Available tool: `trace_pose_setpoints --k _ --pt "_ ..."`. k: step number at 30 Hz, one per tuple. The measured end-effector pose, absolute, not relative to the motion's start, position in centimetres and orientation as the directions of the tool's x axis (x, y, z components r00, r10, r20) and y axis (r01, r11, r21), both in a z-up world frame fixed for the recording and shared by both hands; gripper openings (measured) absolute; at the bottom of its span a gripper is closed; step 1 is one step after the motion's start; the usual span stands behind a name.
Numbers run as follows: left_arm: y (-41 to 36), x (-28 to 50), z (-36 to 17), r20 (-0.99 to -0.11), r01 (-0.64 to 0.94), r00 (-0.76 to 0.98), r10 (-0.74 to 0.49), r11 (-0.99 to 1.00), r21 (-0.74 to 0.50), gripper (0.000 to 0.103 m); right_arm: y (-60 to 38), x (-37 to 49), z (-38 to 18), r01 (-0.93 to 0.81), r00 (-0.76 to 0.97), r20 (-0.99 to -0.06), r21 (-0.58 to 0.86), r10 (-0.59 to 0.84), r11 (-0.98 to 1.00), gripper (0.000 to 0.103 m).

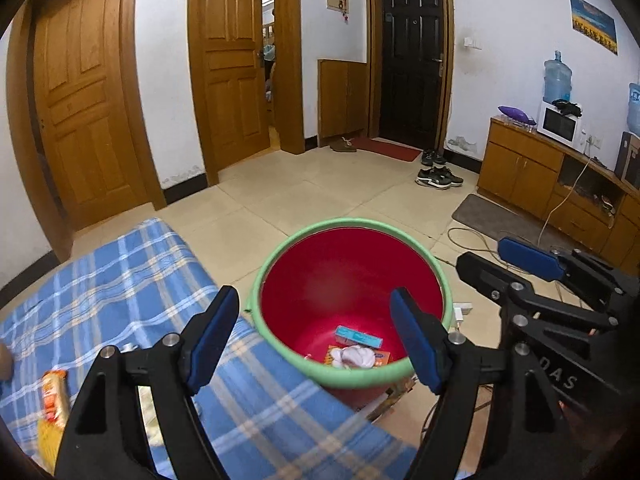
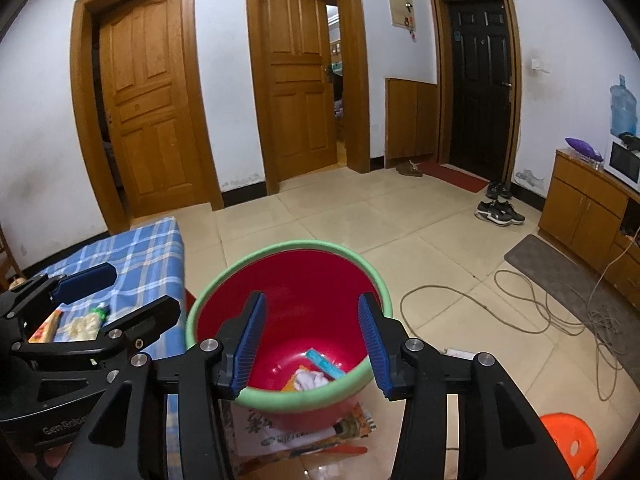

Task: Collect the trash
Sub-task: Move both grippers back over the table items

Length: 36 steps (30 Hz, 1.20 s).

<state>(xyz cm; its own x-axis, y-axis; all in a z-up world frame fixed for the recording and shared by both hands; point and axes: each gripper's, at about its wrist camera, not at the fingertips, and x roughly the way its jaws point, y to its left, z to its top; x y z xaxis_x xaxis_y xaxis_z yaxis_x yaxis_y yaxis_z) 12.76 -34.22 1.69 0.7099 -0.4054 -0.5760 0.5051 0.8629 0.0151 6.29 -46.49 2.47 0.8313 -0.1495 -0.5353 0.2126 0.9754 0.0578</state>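
Observation:
A red bucket (image 1: 340,264) (image 2: 304,280) with a green rim stands on the floor beside the table. In it lie a blue box (image 1: 358,337) (image 2: 325,363), a white crumpled tissue (image 1: 354,356) (image 2: 311,380) and an orange packet (image 1: 380,358). My left gripper (image 1: 316,340) (image 2: 116,300) is open over the table's edge and the bucket, with nothing between its fingers. My right gripper (image 2: 312,344) (image 1: 508,268) hangs open over the bucket, empty as well. On the plaid-covered table (image 1: 132,272) (image 2: 148,248) lie an orange wrapper (image 1: 54,396) (image 2: 46,328), a whitish crumpled piece (image 2: 82,326) and a small green item (image 2: 100,312).
The bucket rests on printed papers (image 2: 280,428) on the tiled floor. Loose cables (image 2: 540,312) and a white power strip (image 1: 460,312) lie to its right. An orange stool (image 2: 568,444) stands at the lower right. A wooden cabinet (image 1: 520,172) lines the right wall, shoes (image 1: 438,178) near it.

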Motion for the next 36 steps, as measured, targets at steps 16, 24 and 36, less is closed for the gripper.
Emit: trace_pose_setpoints --k 16,24,36 --pt "-25.3 6.4 3.1 -0.570 0.405 0.745 -0.347 0.914 -0.027 0.077 -41.4 -0.2 3.7 0.194 0.844 -0.518 0.043 -0.144 0.980 0.056" --pt "-20.6 4.0 4.0 -0.550 0.328 0.783 -0.291 0.944 -0.034 0.077 -38.5 -2.0 3.1 0.167 0.848 -0.520 0.087 -0.098 0.982 0.057" --pt "-14.6 1.9 3.2 -0.574 0.244 0.786 -0.229 0.968 -0.053 0.077 -34.8 -2.2 2.8 0.093 0.846 -0.532 0.086 -0.033 0.992 0.057"
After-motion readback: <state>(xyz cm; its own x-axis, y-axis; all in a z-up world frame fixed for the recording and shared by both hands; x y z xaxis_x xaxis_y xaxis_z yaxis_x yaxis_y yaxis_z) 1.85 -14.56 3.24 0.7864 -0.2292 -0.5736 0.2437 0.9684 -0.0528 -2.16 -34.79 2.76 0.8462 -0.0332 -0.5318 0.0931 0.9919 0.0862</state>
